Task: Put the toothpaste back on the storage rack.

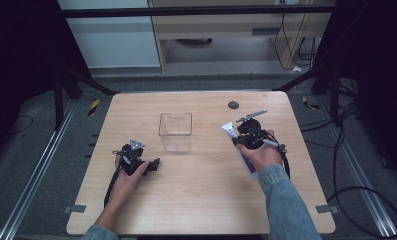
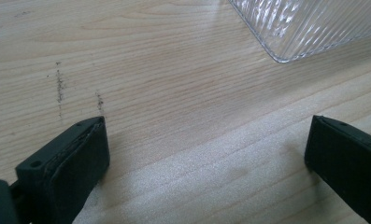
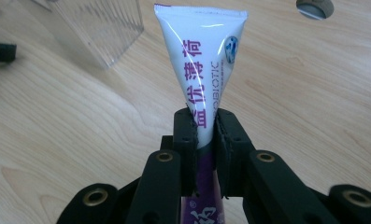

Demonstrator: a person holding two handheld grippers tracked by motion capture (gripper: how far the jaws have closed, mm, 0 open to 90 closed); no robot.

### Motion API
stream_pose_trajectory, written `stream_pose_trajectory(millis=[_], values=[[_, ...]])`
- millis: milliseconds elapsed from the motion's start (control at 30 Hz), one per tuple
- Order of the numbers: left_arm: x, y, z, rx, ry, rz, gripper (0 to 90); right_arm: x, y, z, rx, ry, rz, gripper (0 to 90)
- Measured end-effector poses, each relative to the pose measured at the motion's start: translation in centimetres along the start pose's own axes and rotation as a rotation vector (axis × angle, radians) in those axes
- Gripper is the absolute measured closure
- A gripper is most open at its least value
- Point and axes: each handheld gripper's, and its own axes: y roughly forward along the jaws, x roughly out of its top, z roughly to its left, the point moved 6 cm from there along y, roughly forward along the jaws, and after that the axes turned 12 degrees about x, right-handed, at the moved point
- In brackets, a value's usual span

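White-and-purple toothpaste tube [image 3: 199, 70] is clamped in the right tongs [image 3: 204, 135], raised off the wooden bench [image 1: 201, 200] just right of the clear plastic box [image 1: 175, 131], probably bound for it. Left of the box, the left tongs [image 2: 206, 154] rest apart, empty.

Toothpaste tube [image 3: 199, 65]: its purple lower part is covered by the clamped pads of the right gripper [image 3: 204, 140] and cut off by the bottom edge of the right gripper view; in the high view the hand [image 1: 260, 152] hides its middle. Clear plastic box [image 2: 309, 25]: one ribbed corner shows in the left gripper view, the remainder cropped at the top edge. The small emblem on the tube, above the gripper, is too small to make out.
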Motion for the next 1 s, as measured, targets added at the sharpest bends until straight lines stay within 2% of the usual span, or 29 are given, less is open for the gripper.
stream_pose_trajectory(millis=[300,500,700,1000], values=[[0.0,0.0,0.0,0.004,-0.004,0.002,0.0,1.5,0.2,1.0,-0.017,-0.008,-0.095,79.9],[0.0,0.0,0.0,0.008,-0.006,0.004,0.0,1.9,0.6,1.3,-0.008,0.008,-0.138,79.8],[0.0,0.0,0.0,0.008,-0.006,0.004,0.0,3.1,0.7,1.5,-0.021,-0.001,-0.193,79.8],[0.1,0.1,0.0,0.009,-0.008,0.002,0.0,4.8,0.8,2.3,-0.021,-0.013,-0.22,79.9]])
